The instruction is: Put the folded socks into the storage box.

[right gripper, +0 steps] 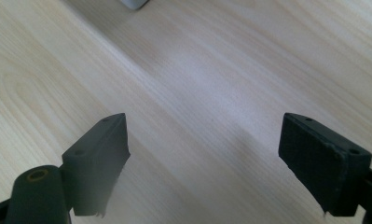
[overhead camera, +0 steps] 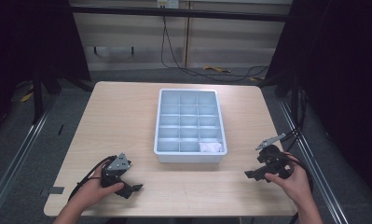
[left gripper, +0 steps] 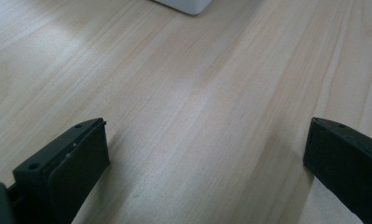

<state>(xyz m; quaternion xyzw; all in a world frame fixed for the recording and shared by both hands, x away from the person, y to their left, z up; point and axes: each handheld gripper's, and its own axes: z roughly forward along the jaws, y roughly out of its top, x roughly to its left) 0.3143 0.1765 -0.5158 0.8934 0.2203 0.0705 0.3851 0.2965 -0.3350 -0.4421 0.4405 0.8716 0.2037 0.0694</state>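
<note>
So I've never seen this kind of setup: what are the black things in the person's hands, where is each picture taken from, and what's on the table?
No robot here: a person holds a hand-operated two-jaw gripper in each hand. The high view looks down on a wooden table; the left gripper is near its front left, the right gripper near its front right. The other two pictures come from cameras riding on each gripper, looking along its black jaws at bare wood. Both grippers are open and hold nothing. On the table sits a pale blue compartment tray, with something white and crumpled in its near right compartment; what it is can't be told.
</note>
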